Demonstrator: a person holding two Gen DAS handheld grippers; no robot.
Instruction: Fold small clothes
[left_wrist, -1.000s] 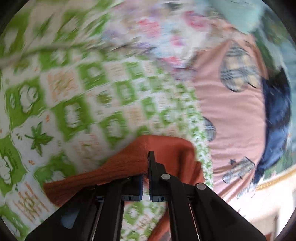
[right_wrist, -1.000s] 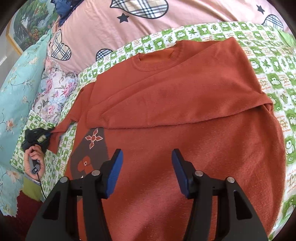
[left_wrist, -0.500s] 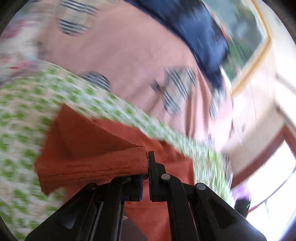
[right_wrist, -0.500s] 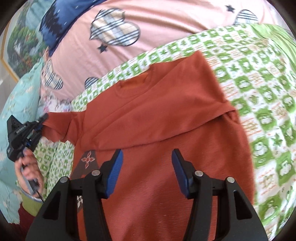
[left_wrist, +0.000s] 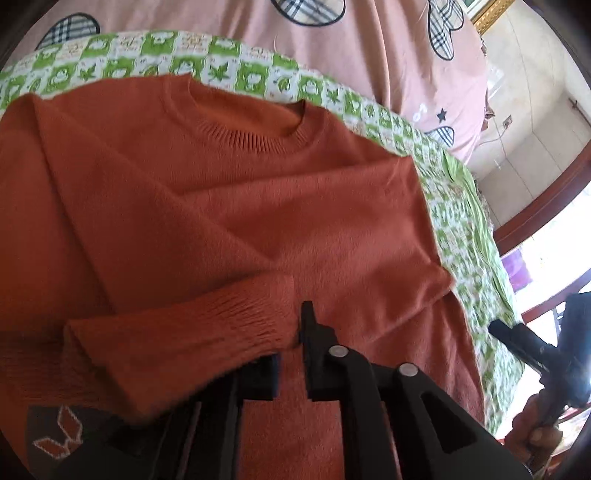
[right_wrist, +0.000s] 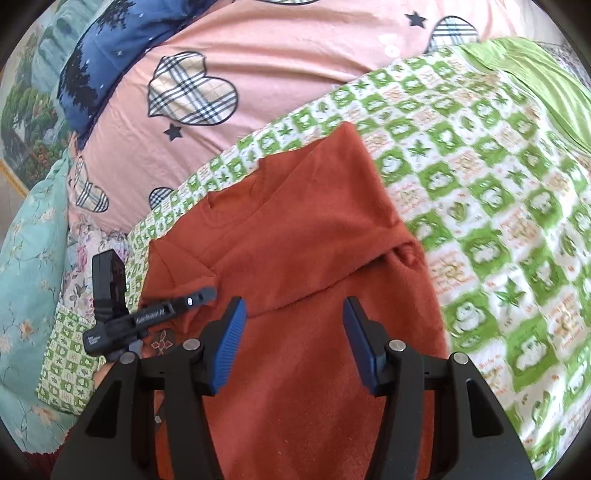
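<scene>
An orange knit sweater (left_wrist: 229, 192) lies spread on a green-and-white checked bedspread (left_wrist: 236, 70), neck toward the far side. One sleeve is folded across its chest. My left gripper (left_wrist: 293, 332) is shut on the ribbed cuff of the other sleeve (left_wrist: 192, 332) and holds it over the sweater's body. In the right wrist view the sweater (right_wrist: 295, 258) fills the middle, and my right gripper (right_wrist: 291, 325) is open and empty above its lower half. The left gripper (right_wrist: 201, 295) shows there at the left.
A pink quilt with plaid hearts (right_wrist: 229, 66) lies behind the sweater. A blue cloth (right_wrist: 92, 66) and a teal floral pillow (right_wrist: 26, 258) are at the far left. A plain green sheet (right_wrist: 535, 70) lies at the far right. A window (left_wrist: 546, 258) is to the right.
My left gripper has carried the sleeve cuff from the bedspread at the side inward over the sweater's body. My right gripper has stayed open above the lower half.
</scene>
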